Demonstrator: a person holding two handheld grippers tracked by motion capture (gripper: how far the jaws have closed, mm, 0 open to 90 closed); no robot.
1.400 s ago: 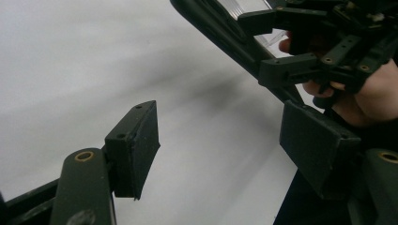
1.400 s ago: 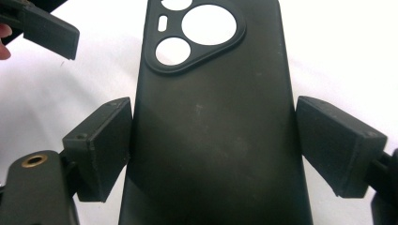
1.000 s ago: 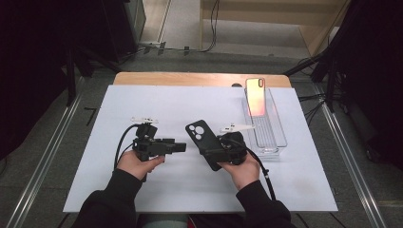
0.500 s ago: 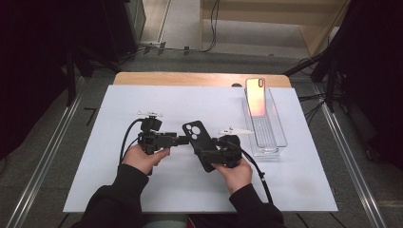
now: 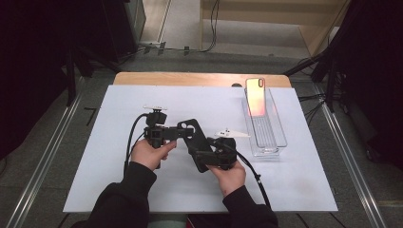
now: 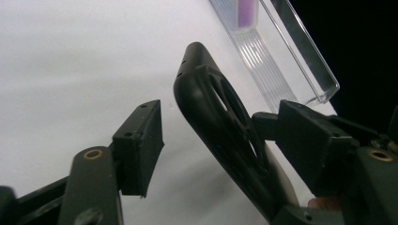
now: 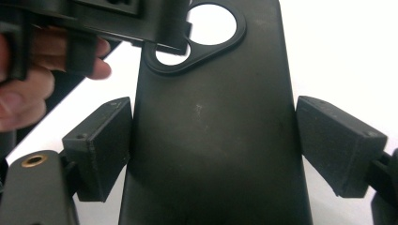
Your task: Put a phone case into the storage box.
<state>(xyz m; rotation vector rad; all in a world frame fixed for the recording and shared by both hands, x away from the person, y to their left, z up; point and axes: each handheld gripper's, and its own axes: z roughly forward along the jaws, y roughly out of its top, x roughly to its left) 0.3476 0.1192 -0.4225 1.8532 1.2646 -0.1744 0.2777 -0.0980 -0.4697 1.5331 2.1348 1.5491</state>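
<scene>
Spanning the gap between both grippers above the white table, a black plastic phone case is clamped across its sides by the right gripper; the left gripper is parted around its camera-hole end.

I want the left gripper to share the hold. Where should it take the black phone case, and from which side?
Probably the camera-cutout end of the black phone case, from its left, jaws across the thin wall. The right gripper clamps the lower end; that upper end stands free beside the open left gripper.
</scene>
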